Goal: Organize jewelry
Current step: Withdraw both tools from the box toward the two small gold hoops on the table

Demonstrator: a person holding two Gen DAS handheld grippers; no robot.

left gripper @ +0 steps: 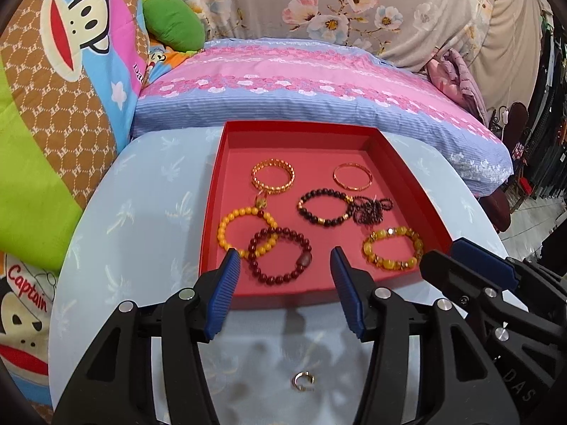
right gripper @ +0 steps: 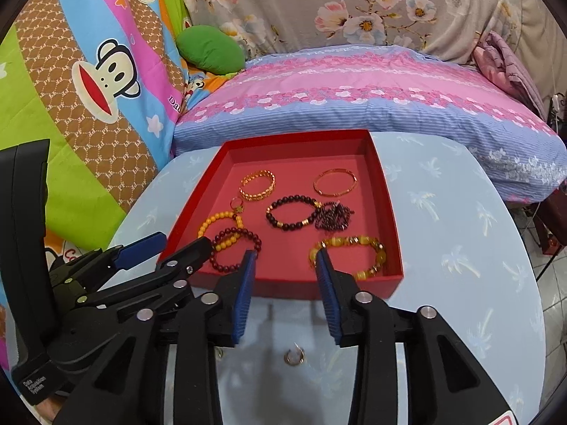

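1. A shallow square red cardboard tray (left gripper: 212,212) is sitting toward the far edge of the round pale-blue worktop (left gripper: 141,212) with its faint palm-tree print, and it is serving as the one place where the jewellery is being gathered, so the pieces are lying flat on its matte pink floor rather than loose on the cloth.
2. Toward the tray's far edge, a wide gold chain-link bangle (left gripper: 273,176) and a thin smooth gold bangle (left gripper: 352,176) are lying apart from each other.
3. Mid-tray, a dark brown round-bead bracelet with gold spacers (left gripper: 324,208) is touching a bunched black chain (left gripper: 372,209).
4. Near the tray's left edge, an opaque yellow bead bracelet (left gripper: 244,228) is lying overlapped by a glossy dark-red bead bracelet (left gripper: 280,256); by the near right corner, a translucent amber bead bracelet (left gripper: 392,249) is lying alone.
5. A small silver open ring (left gripper: 303,381) is lying on the worktop outside the tray, near the worktop's near edge, probably the piece not yet sorted.
6. The left tongs (left gripper: 285,260) are hanging with their ribbed blue pads (left gripper: 226,297) spread and nothing between them, above the tray's near edge.
7. The right tongs (right gripper: 285,264) are standing likewise parted and empty, just beside the left tongs.
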